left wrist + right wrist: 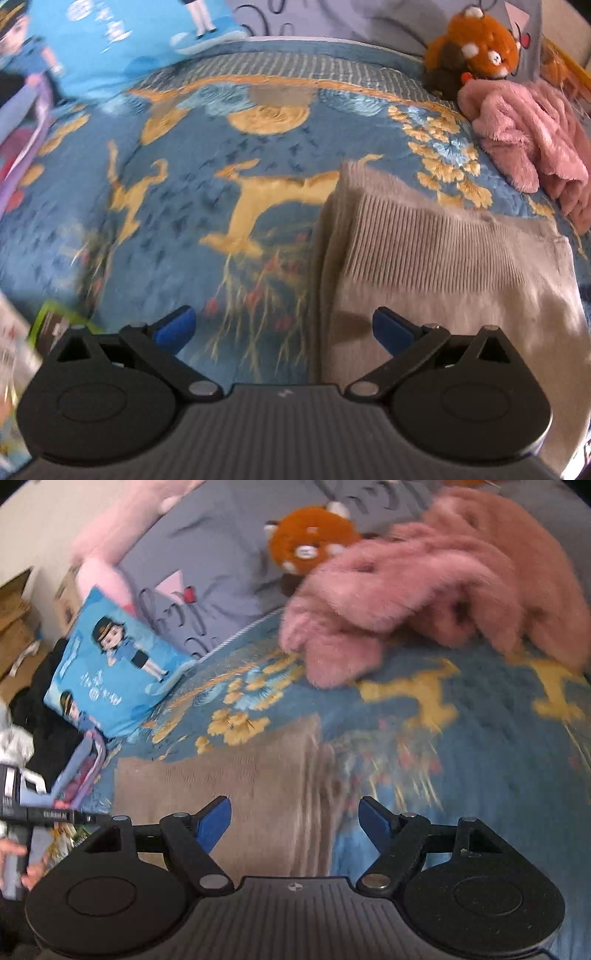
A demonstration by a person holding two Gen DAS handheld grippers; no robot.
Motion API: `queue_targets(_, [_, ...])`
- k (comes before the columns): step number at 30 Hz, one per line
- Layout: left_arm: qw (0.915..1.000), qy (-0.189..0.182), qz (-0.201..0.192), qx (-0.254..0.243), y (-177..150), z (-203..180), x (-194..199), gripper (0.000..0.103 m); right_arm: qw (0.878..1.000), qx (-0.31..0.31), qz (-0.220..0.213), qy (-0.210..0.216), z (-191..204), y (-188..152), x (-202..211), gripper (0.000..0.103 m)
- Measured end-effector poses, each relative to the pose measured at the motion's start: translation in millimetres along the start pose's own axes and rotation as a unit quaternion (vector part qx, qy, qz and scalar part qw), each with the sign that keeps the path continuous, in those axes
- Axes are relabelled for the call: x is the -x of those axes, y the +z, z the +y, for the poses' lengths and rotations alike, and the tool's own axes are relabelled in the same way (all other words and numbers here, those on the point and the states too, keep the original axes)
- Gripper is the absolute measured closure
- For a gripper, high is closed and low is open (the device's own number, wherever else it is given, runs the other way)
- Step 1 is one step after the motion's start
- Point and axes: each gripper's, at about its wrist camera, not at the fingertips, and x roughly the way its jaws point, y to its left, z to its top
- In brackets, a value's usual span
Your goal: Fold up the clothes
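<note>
Beige knitted garment (436, 266), folded, lying flat on a bed under a blue bedspread (192, 206) patterned with yellow deer and flowers. Ribbed band across its upper part in the left wrist view, folded edge running along its left side. Seen again in the right wrist view (221, 775) as a beige rectangle, right edge blurred.

Left tongs (284, 326) spread wide, nothing between the blue pads; one pad (177, 325) over the bedspread, the other over the beige knit, contact not discernible. Right tongs (295, 821) likewise spread, empty; left pad (214, 821) over the garment, right pad over the bedspread just beside the garment's edge.

Pink fluffy garment (424, 590) crumpled in a heap further up the bed, apart from the beige one, at the right edge in the left wrist view (528, 136). Orange plush toy (476, 48) just behind the pink heap, touching it, leaning on a grey pillow (207, 546) with dark scrawled lines. Blue cushion (114, 664) printed with a cartoon figure in a cap, propped near the bed's far corner. Fingers of a hand (16, 864) at the left margin of the right wrist view, below a black device, blurred.
</note>
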Motion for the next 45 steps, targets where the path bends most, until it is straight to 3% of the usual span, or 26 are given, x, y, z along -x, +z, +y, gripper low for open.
queue_targets(6, [0.9982, -0.019, -0.010, -0.056, 28, -15, -21, 0.000, 0.997, 0.072, 0.013, 0.015, 4, 22, -36, 0.028])
queue_targets(8, [0.9970, -0.021, -0.013, -0.073, 34, -20, -28, 0.000, 0.997, 0.078, 0.023, 0.014, 5, 27, -45, 0.033])
queue_targets(13, [0.9971, -0.023, -0.028, -0.068, 35, -20, -26, 0.000, 0.996, 0.091, 0.004, 0.007, 12, 22, -36, 0.035])
queue_targets(22, [0.9970, -0.018, -0.036, -0.066, 25, -22, -19, 0.000, 0.985, 0.170, -0.007, -0.003, 25, 11, -25, 0.064])
queue_targets(28, [0.9964, -0.017, -0.037, -0.075, 20, -27, -11, 0.000, 0.977, 0.209, -0.021, -0.039, 28, 13, -28, 0.058])
queue_targets(34, [0.9950, -0.015, -0.039, -0.091, 18, -34, -5, 0.000, 0.969, 0.244, -0.010, -0.026, 32, 17, -34, 0.052])
queue_targets(36, [0.9949, -0.016, -0.041, -0.091, 18, -35, -3, 0.000, 0.969, 0.246, -0.004, -0.019, 32, 18, -35, 0.063])
queue_targets(38, [0.9949, -0.019, -0.043, -0.089, 18, -35, -1, 0.000, 0.968, 0.250, -0.002, -0.016, 34, 17, -33, 0.090])
queue_targets(42, [0.9951, -0.021, -0.044, -0.086, 16, -35, 1, 0.000, 0.960, 0.277, -0.014, -0.031, 42, 7, -25, 0.093])
queue_targets(45, [0.9948, -0.021, -0.044, -0.089, 12, -35, 3, 0.000, 0.947, 0.317, -0.041, -0.023, 57, -2, -8, 0.095])
